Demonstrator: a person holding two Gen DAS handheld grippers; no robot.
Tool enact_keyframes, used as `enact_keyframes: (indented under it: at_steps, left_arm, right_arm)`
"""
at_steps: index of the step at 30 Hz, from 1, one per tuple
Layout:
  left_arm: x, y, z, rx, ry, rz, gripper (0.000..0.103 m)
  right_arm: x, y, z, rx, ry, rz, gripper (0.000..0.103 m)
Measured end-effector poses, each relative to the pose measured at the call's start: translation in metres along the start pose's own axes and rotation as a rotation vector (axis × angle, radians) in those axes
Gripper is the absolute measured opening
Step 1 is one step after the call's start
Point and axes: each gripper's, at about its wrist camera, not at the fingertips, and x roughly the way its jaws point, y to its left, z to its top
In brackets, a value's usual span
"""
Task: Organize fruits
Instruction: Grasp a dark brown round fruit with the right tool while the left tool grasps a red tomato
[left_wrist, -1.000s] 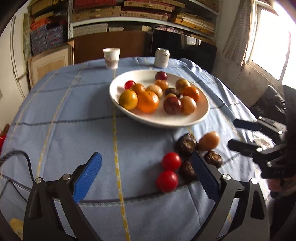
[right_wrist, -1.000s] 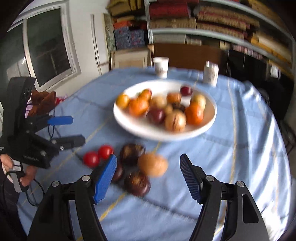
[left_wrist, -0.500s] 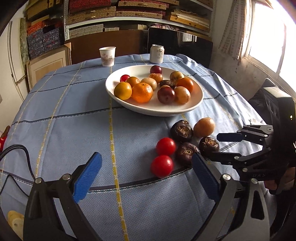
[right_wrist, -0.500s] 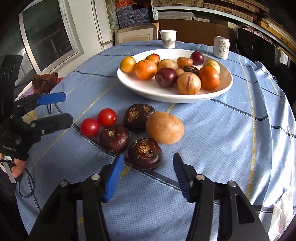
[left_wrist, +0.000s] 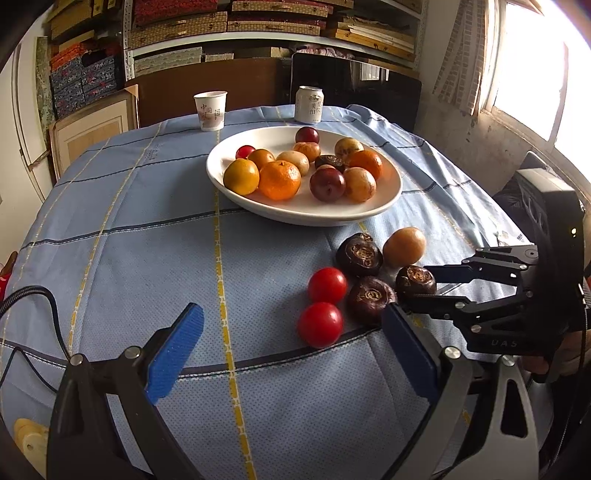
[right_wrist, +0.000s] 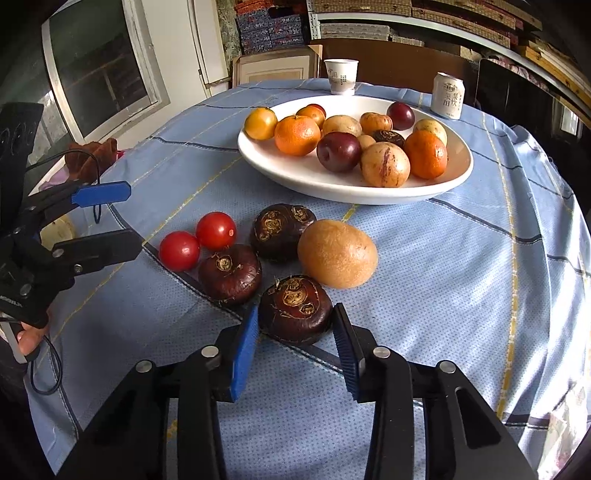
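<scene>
Covering nearly the whole of both views, a blue checked tablecloth (right_wrist: 461, 258) lies over the table. On it, in the upper middle of the frame, sits a wide white bowl (right_wrist: 332, 181) heaped with oranges, plums and pale fruits. In the lower centre of the right wrist view the right gripper (right_wrist: 295, 328) has just been closing, and its blue pads stand at either side of a dark water chestnut (right_wrist: 295, 304), seemingly touching its flanks; it rests on the cloth. At the left edge of that view the left gripper (right_wrist: 107, 218) hangs with its fingers wide apart, nothing between them. Just above the flanked one lie a tan round fruit (right_wrist: 338, 253), two more dark water chestnuts (right_wrist: 282, 230) and, leftward, two red tomatoes (right_wrist: 216, 230). Behind the bowl, at the top of the frame, stand a paper cup (right_wrist: 341, 75) and a white can (right_wrist: 448, 95).
</scene>
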Motion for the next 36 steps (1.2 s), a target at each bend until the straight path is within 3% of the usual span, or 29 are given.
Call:
enact_keyframes:
  at_steps: [4, 7, 8, 12, 20, 28, 36]
  left_arm:
    - [0.005, -0.007, -0.003, 0.037, 0.02, -0.014, 0.095]
    - [0.011, -0.016, -0.007, 0.083, 0.034, -0.024, 0.095]
    - [0.013, -0.019, -0.008, 0.097, 0.038, -0.026, 0.088]
    - [0.024, -0.022, -0.01, 0.113, 0.08, -0.042, 0.066]
    - [0.033, -0.014, -0.008, 0.084, 0.103, -0.049, 0.051]
    - [0.034, -0.015, -0.007, 0.094, 0.106, -0.052, 0.05]
    - [0.038, -0.015, -0.007, 0.09, 0.119, -0.074, 0.032]
  right_arm:
    - [-0.023, -0.003, -0.001, 0.002, -0.063, 0.057, 0.041]
    - [-0.045, -0.02, -0.002, 0.083, -0.144, 0.127, 0.041]
    - [-0.047, -0.025, -0.002, 0.106, -0.151, 0.133, 0.041]
    - [-0.048, -0.035, -0.003, 0.159, -0.152, 0.103, 0.041]
    - [-0.053, -0.031, -0.004, 0.143, -0.172, 0.119, 0.041]
    - [-0.052, -0.032, -0.003, 0.149, -0.169, 0.117, 0.041]
    - [-0.051, -0.033, -0.004, 0.158, -0.166, 0.116, 0.041]
